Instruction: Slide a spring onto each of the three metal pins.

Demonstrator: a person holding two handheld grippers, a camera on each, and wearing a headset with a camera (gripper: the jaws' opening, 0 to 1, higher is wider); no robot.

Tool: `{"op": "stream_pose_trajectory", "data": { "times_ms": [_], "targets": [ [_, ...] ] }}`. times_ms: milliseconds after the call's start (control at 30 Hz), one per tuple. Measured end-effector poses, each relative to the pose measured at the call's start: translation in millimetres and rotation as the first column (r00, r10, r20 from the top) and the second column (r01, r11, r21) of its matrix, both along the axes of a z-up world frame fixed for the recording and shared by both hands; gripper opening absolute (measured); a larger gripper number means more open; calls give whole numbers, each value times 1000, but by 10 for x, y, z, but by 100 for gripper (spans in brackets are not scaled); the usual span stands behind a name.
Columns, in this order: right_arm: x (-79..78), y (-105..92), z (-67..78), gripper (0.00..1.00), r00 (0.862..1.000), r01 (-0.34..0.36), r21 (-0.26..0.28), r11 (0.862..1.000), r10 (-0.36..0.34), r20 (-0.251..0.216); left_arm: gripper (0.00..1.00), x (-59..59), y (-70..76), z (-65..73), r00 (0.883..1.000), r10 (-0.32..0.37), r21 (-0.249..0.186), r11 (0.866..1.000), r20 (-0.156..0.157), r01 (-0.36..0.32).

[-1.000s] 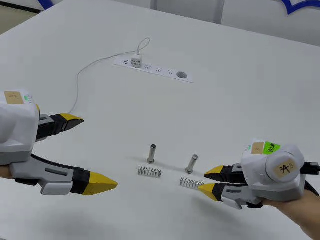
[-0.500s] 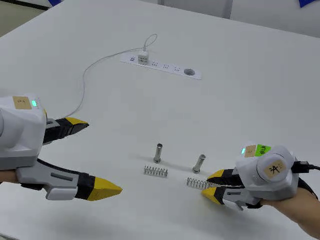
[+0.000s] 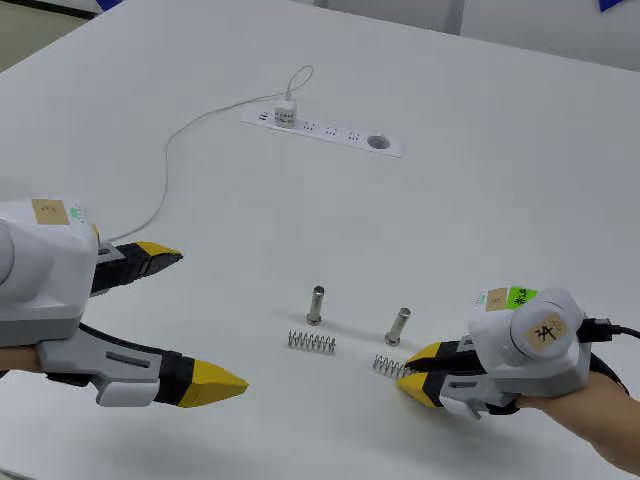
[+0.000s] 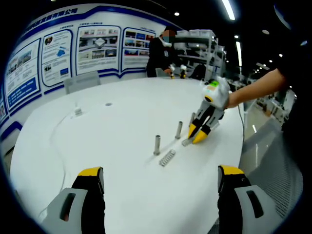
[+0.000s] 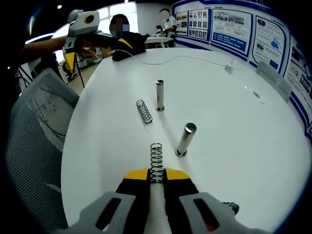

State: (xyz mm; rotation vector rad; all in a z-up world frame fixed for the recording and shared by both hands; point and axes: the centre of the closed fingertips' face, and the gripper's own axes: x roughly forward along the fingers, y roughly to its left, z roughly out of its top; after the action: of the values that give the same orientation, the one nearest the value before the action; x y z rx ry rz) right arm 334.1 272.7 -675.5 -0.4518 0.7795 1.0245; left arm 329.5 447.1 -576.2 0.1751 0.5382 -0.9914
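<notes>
**Change of state.** One second ago the right gripper (image 3: 408,368) had its jaws apart around the near spring (image 5: 156,158). The jaws are now drawn together on the end of that spring. The spring lies flat on the table (image 3: 480,200) and has not shifted relative to the pins. It is gripped but not lifted.

**Meaning for the task.** The first pick appears secured. No spring is on a pin yet, so the task is at its start.

**Spring relative to the fingers.** In the right gripper view the last few coils sit between the yellow fingertips (image 5: 138,174). The rest of the spring projects straight ahead along the jaw line. The right pin (image 5: 185,139) stands upright just beside the free end, not touching it.

**Other parts.**
- The left pin (image 3: 316,304) stands upright.
- The far spring (image 3: 311,342) lies flat just in front of the left pin's base, apart from it.
- A small coiled object at the lower edge of the right gripper view may be a third spring. It is too cut off to confirm.

**Left gripper.** The left gripper (image 3: 200,318) hovers well to the left of the parts with its jaws wide and holds nothing.

**Next move.** The spring needs lifting, turning upright and centring over the right pin's head. The grip at one end leaves the coil free to flex.
</notes>
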Motion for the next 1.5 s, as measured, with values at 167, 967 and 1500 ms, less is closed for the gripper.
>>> {"op": "stream_pose_trajectory", "data": {
  "times_ms": [167,967,1500],
  "targets": [
    [-3,-1,-2,11,1000,4,-4,1000,-4,1,99,-8,12,12,1000,-3,-2,1000,-3,3],
    [9,-118,736,10,991,-26,7,1000,24,133,93,-140,-411,307,989,-136,-82,987,53,140],
    [-301,110,1241,10,953,-155,-19,988,155,262,84,-339,-934,319,954,-281,-21,958,103,285]
  ]
}}
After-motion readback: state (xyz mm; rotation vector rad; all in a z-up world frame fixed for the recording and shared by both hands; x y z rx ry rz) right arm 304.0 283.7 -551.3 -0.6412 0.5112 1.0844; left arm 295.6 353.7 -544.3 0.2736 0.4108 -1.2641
